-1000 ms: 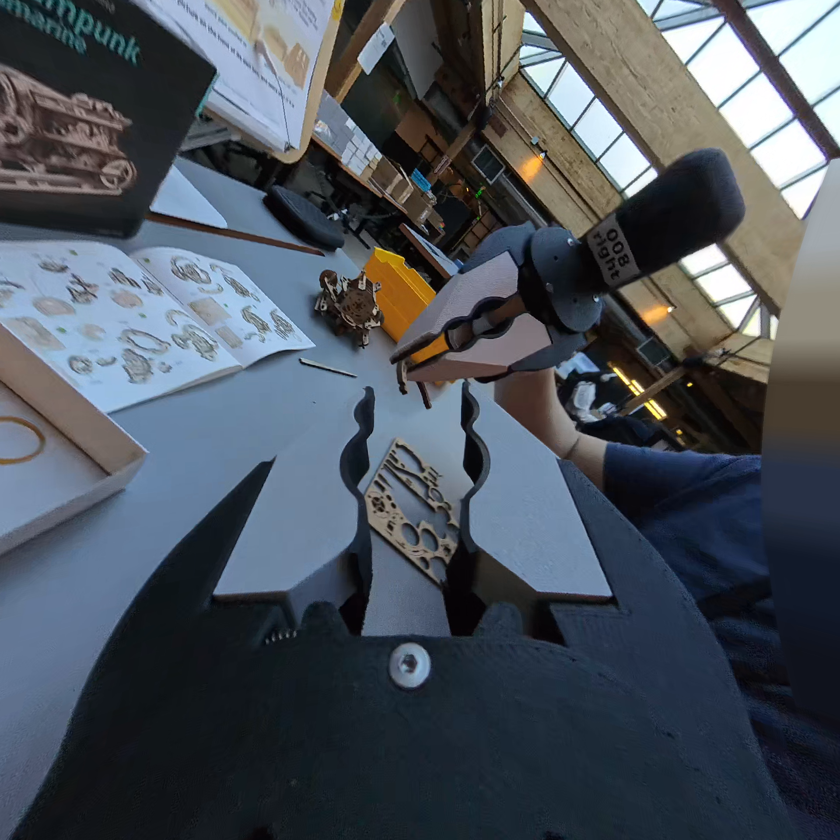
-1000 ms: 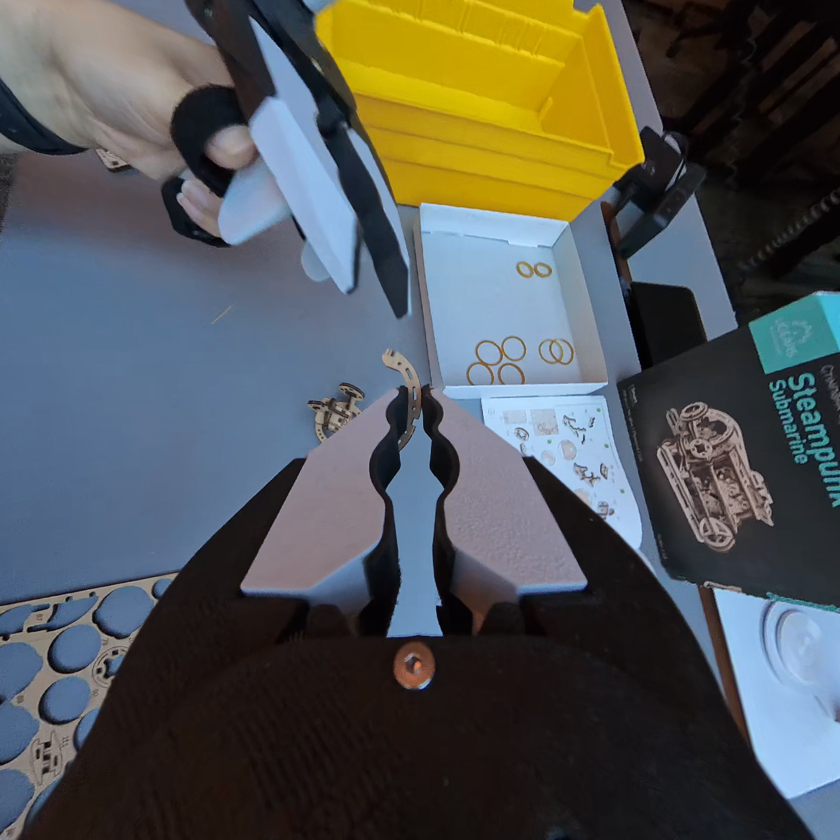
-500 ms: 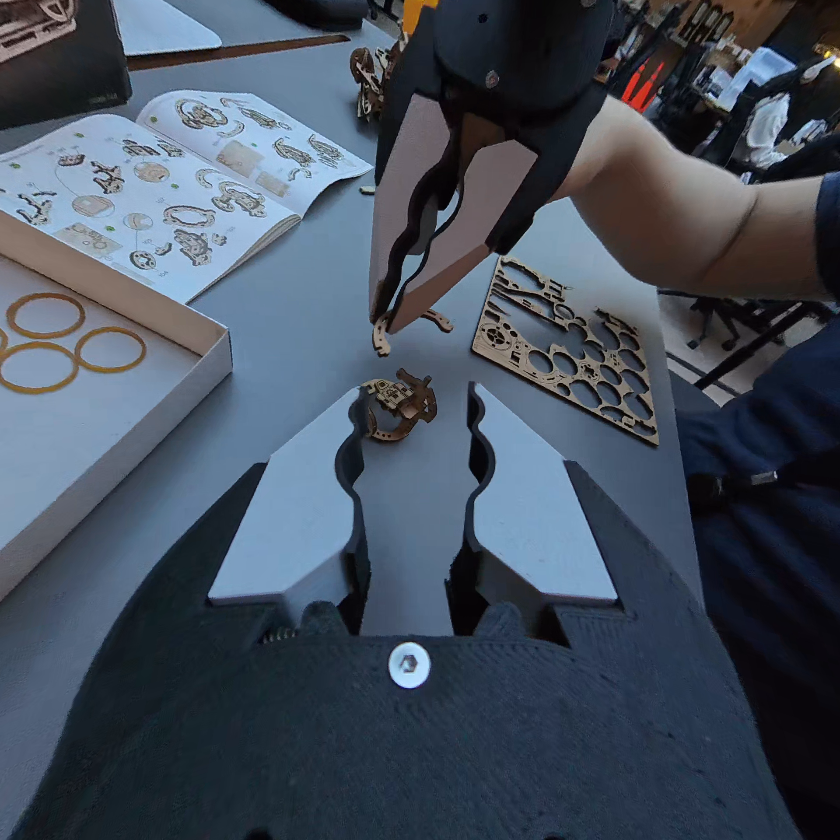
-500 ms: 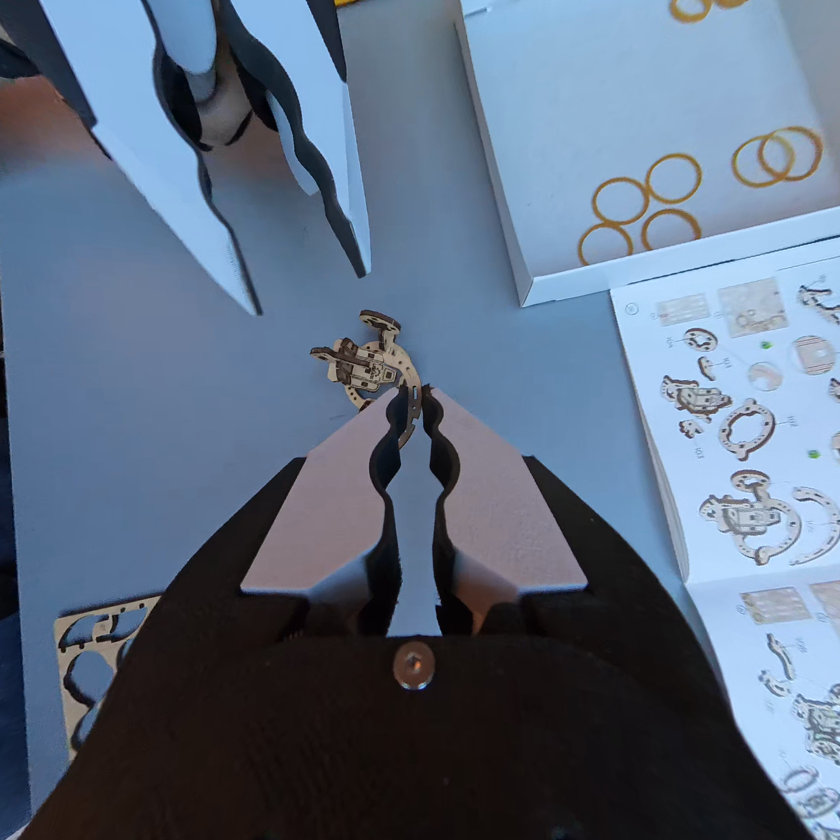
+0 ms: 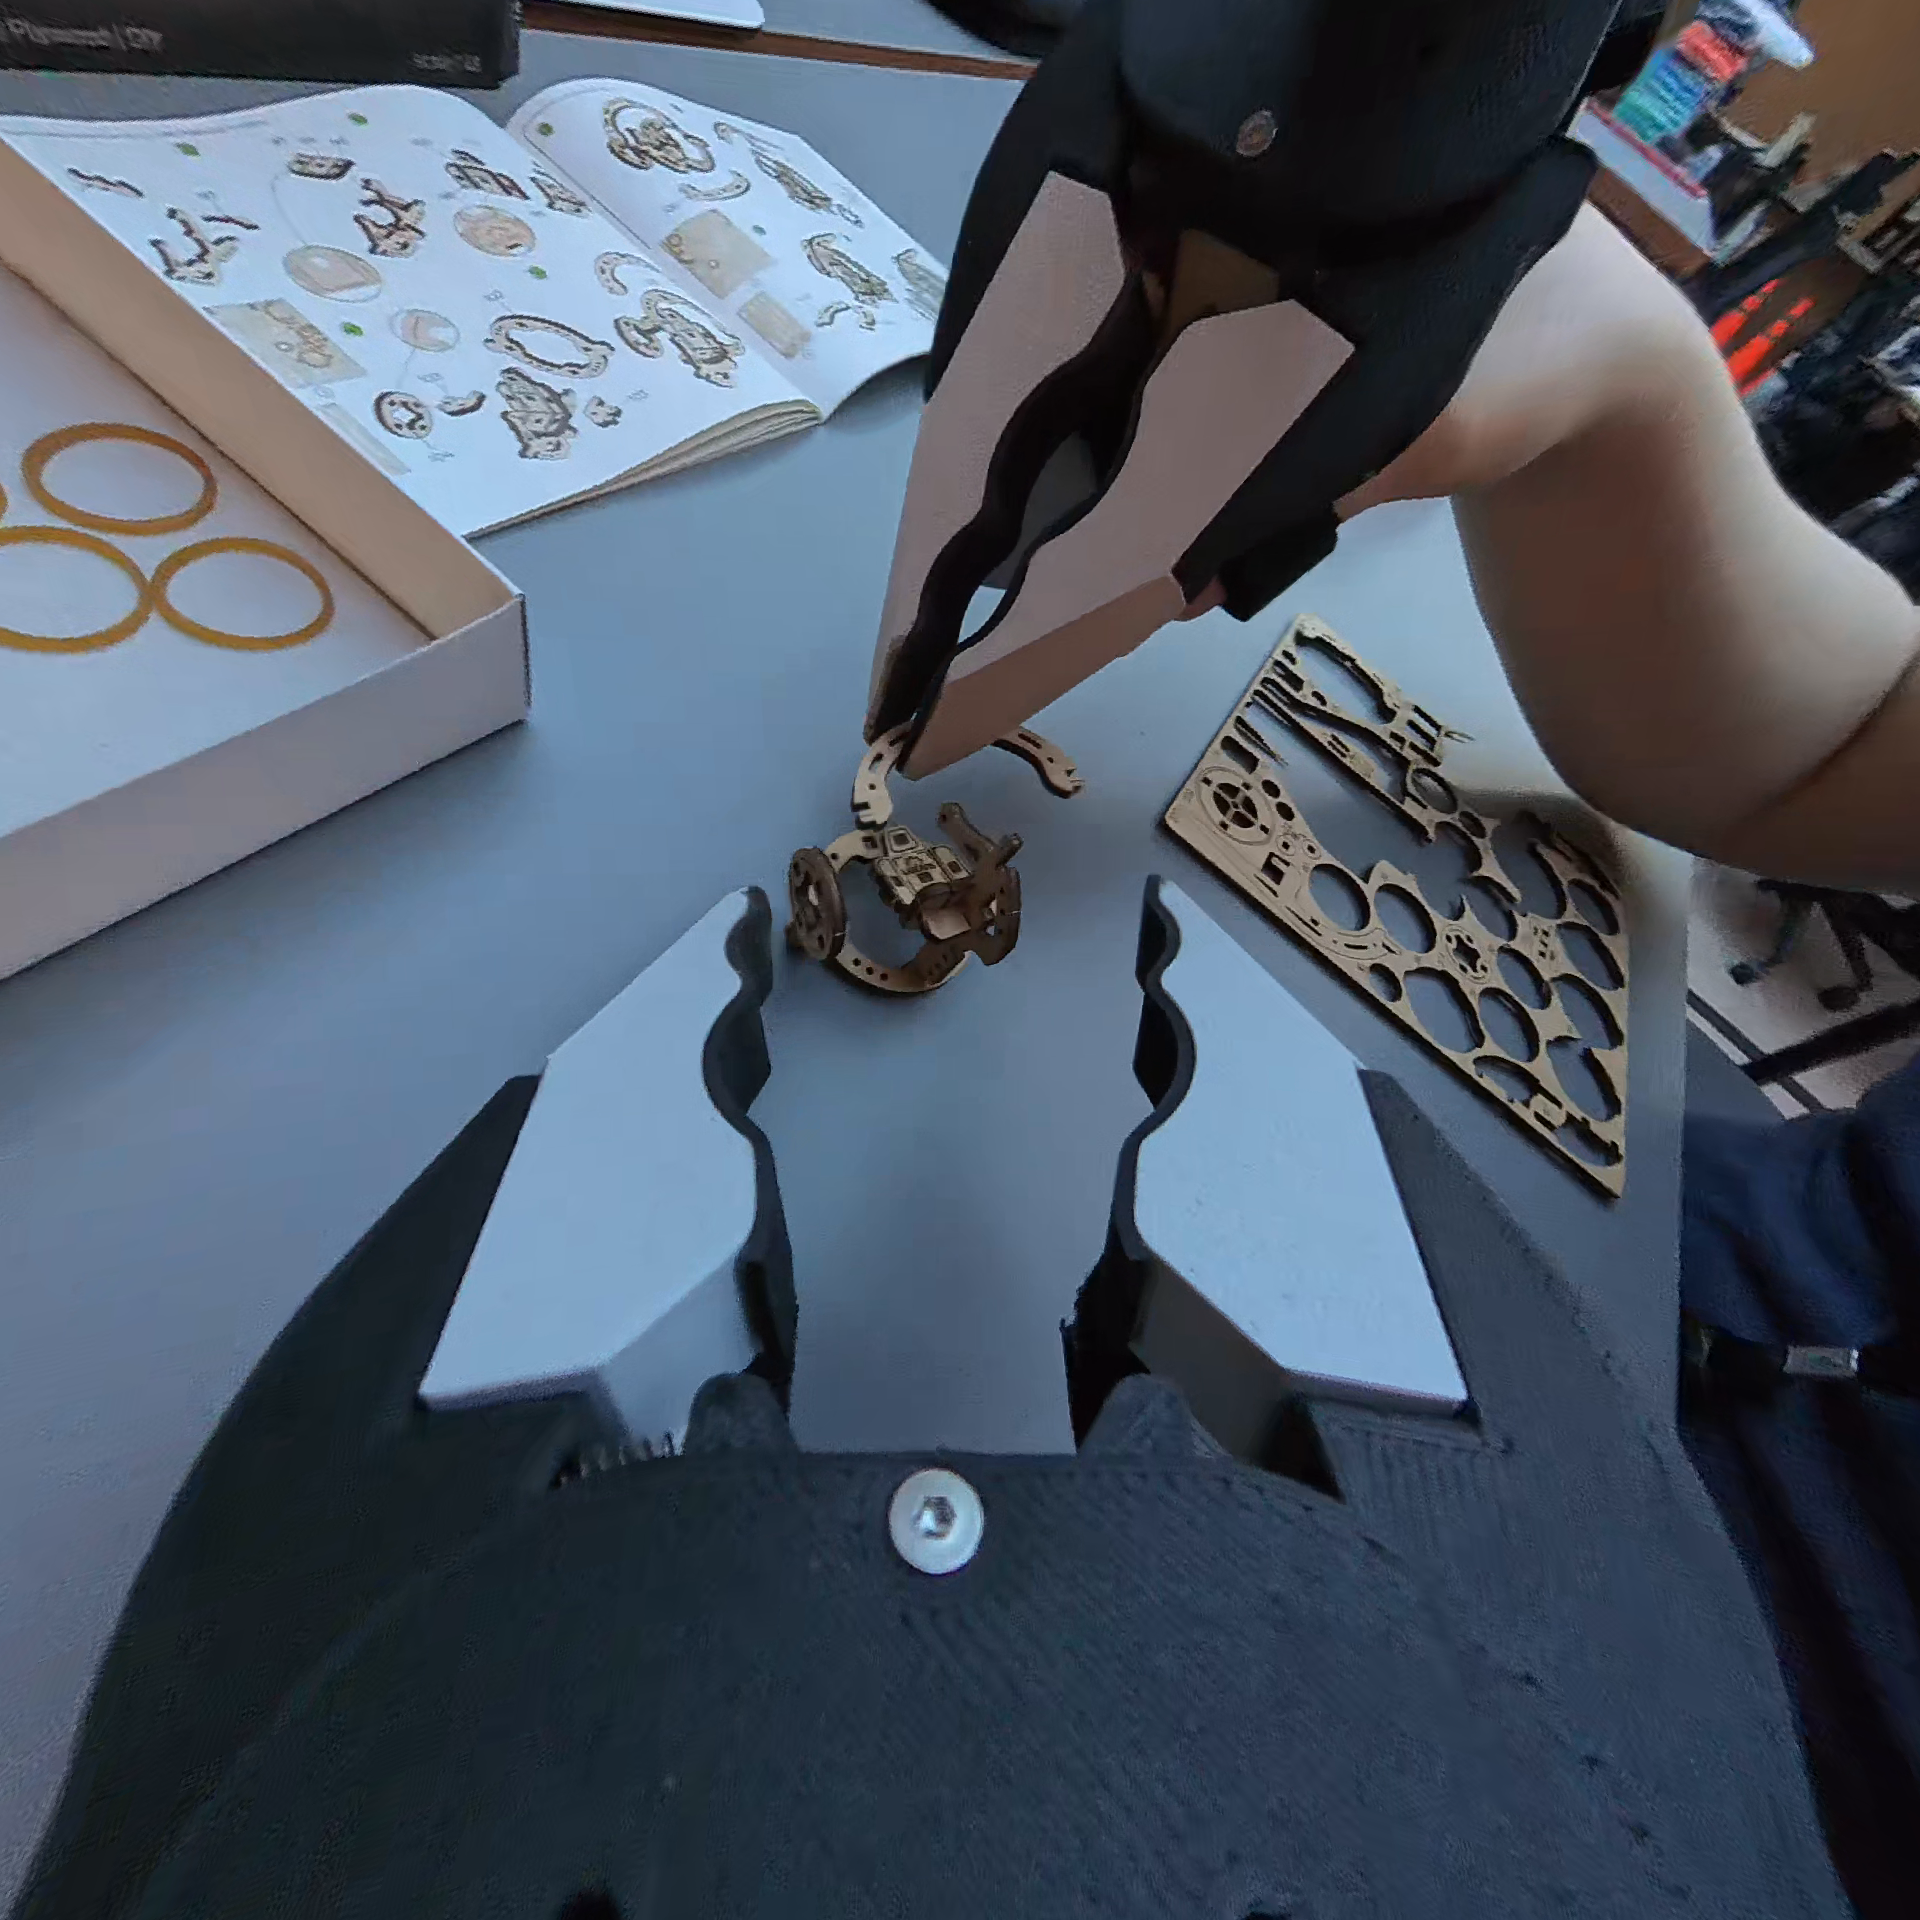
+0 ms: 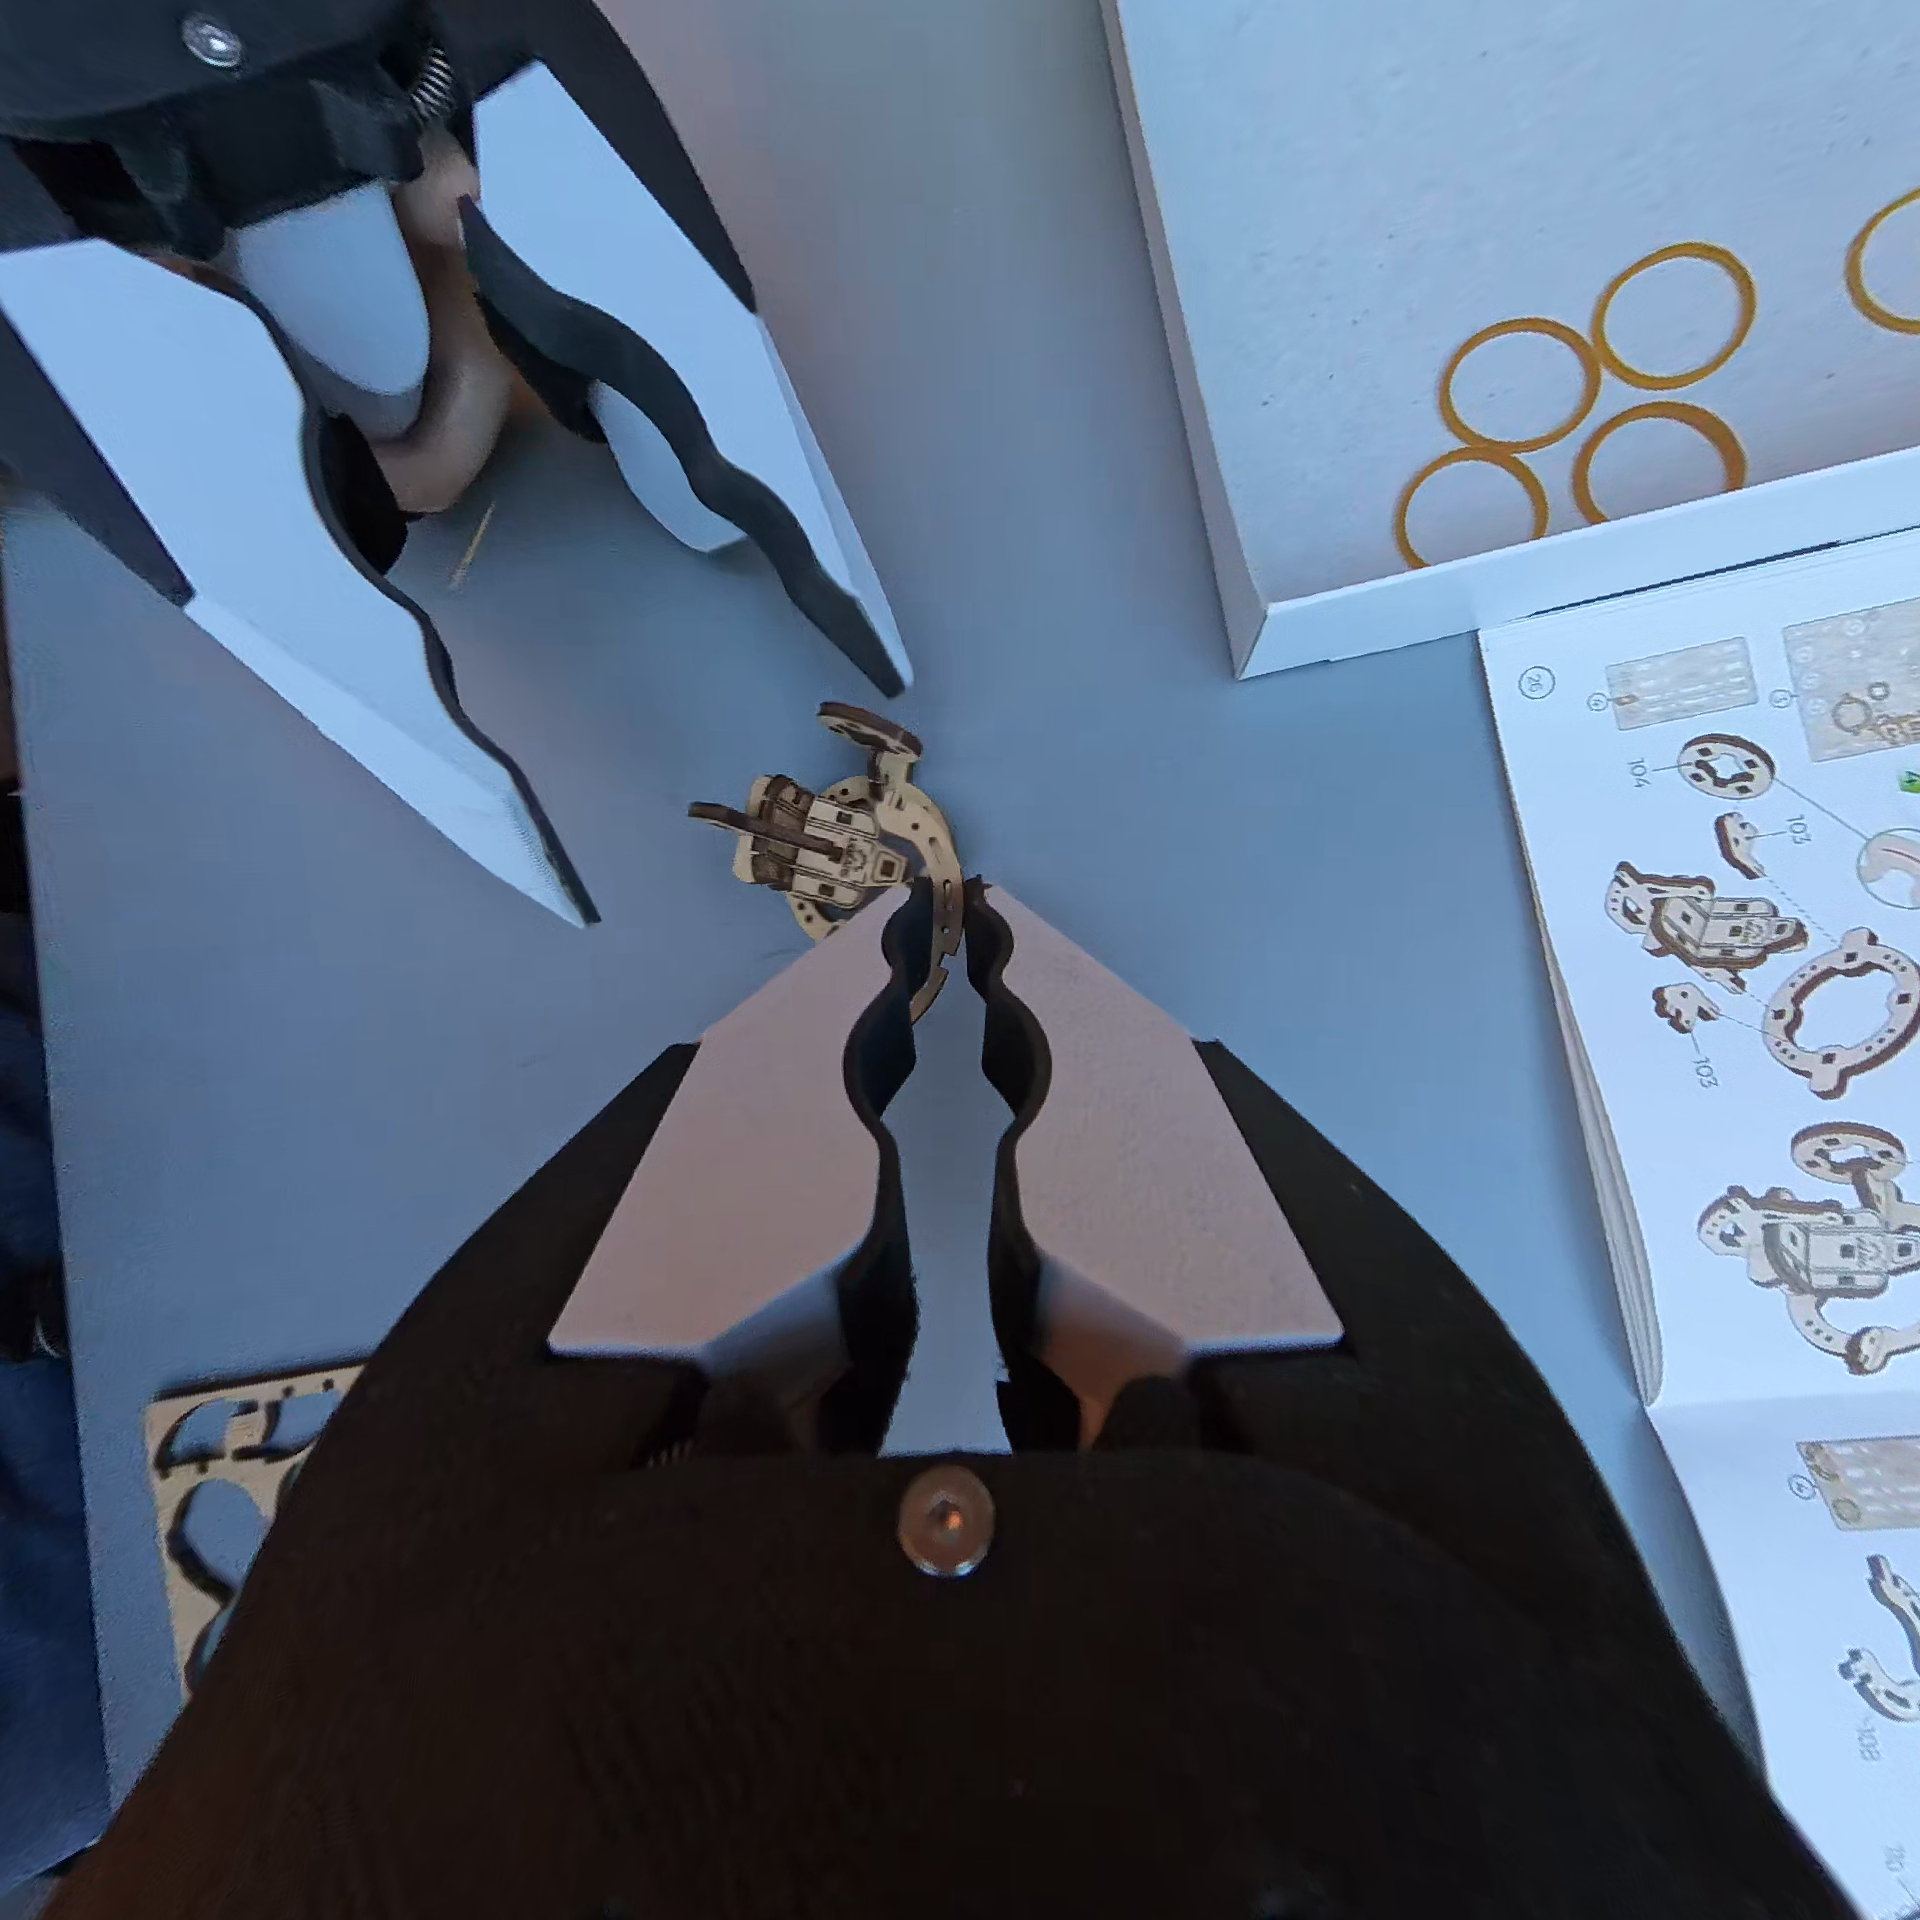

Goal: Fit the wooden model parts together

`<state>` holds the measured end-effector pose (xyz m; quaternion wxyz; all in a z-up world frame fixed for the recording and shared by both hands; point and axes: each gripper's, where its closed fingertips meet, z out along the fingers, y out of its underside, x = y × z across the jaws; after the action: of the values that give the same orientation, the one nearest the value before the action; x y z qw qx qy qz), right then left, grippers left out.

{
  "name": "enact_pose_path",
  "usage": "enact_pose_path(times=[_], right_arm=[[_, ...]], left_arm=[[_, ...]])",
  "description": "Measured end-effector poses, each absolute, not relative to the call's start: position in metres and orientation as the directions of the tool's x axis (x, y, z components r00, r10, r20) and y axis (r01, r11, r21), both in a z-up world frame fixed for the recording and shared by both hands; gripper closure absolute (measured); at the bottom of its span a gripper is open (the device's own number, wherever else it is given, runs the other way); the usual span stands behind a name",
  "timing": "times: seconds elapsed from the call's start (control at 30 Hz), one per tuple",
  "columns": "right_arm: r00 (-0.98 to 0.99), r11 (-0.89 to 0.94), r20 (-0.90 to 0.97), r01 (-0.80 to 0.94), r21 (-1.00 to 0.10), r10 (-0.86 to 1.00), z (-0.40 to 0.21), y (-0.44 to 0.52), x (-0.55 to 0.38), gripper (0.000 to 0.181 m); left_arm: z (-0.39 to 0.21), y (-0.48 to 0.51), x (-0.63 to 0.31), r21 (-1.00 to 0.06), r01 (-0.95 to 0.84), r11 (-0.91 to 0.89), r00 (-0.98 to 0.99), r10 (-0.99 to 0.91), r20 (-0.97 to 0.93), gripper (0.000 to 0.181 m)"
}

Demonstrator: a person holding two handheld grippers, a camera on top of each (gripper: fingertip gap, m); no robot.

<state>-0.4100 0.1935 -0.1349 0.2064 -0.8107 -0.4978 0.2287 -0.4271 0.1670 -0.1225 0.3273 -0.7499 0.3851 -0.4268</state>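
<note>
A small wooden sub-assembly [image 5: 904, 914] with a ring and a little wheel lies on the grey table [image 5: 623, 727]; it also shows in the right wrist view [image 6: 821, 842]. My right gripper [image 6: 945, 894] is shut on a curved wooden arc piece [image 6: 940, 935] and holds its end against the sub-assembly's ring; I cannot tell if they are joined. In the left wrist view the right gripper [image 5: 904, 748] comes down from above with the arc [image 5: 871, 784]. My left gripper [image 5: 951, 904] is open and empty, its fingers either side of the sub-assembly. It also shows in the right wrist view [image 6: 727, 800].
A white box [image 5: 488, 665] with several yellow rubber bands lies at the left, and shows again in the right wrist view [image 6: 1351, 623]. An open instruction booklet [image 5: 623, 343] [image 6: 1662, 1143] lies beside it. A punched wooden parts sheet [image 5: 1210, 842] [image 6: 166, 1455] lies at the right. A person's forearm [image 5: 1662, 623] is above it. The grippers are tip to tip, or close to it.
The left gripper has tipped down, come in close to the sub-assembly and opened wider. The right gripper has lowered the arc piece onto the sub-assembly.
</note>
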Motion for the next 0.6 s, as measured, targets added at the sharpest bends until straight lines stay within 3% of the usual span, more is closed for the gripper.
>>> enact_pose_path(times=[0.6], right_arm=[[0.377, -0.425, -0.205, 0.725, -0.541, 0.903, -0.1409, 0.1912, -0.417, 0.176]], left_arm=[[-0.1162, 0.1602, -0.4214, -0.825, -0.237, -0.512, 0.323, -0.843, 0.43, 0.107]])
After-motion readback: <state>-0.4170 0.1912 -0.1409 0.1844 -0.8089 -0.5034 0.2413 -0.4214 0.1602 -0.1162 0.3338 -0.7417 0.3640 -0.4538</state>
